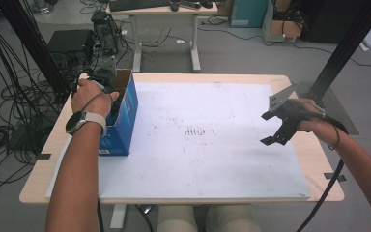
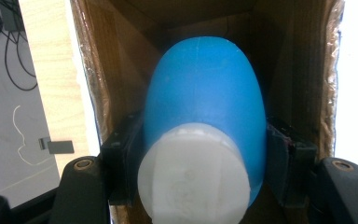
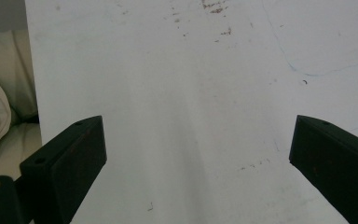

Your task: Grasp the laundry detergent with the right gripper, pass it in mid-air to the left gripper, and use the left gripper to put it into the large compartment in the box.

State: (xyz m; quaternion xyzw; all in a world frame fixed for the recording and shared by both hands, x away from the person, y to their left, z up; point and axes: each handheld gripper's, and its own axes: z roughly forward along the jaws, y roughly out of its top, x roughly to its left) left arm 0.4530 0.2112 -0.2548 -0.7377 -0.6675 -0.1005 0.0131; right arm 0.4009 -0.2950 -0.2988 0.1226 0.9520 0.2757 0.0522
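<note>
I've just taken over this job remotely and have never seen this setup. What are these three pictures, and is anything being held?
A person holds a two-jaw hand gripper in each hand. The high view looks down on the table, covered by a white board. The left gripper reaches into an open blue cardboard box. Its own camera looks along the jaws: they are clamped on a blue bottle with a white cap, inside the box. The right gripper hangs above the board, jaws wide apart, with nothing between them.

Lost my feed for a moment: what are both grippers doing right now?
Left gripper: shut on the blue bottle, inside the cardboard box.
Right gripper: open, holding nothing, over the white board.
</note>
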